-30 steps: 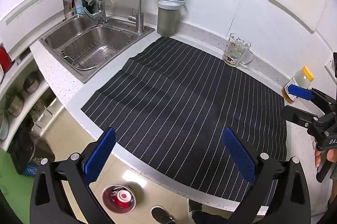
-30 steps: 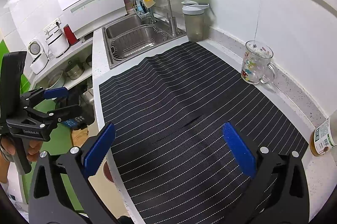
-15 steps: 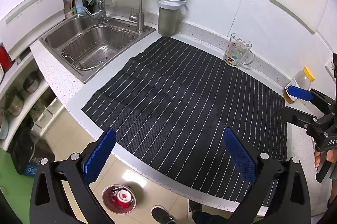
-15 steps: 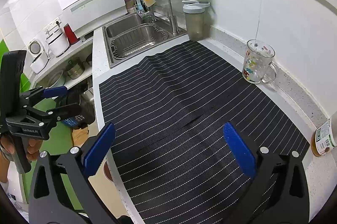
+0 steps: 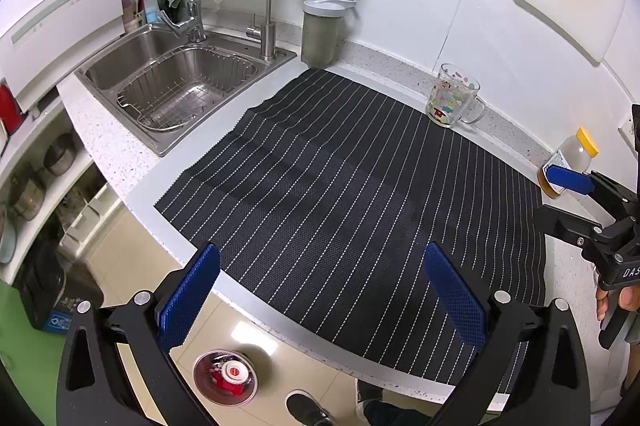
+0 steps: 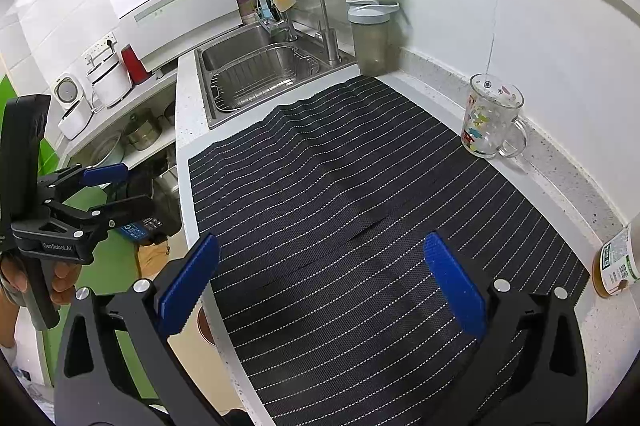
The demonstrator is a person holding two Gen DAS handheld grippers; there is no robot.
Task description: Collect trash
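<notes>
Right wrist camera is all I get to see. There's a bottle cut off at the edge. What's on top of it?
Observer: The left wrist camera shows the whole jar. It has a yellow lid.
Operator: Is there somewhere to put trash?
Observer: A round container that looks like a bin stands on the floor below the counter. Something red and white is inside it.
Operator: Is anything next to it?
Observer: A dark shoe is on the floor just right of it.
</notes>
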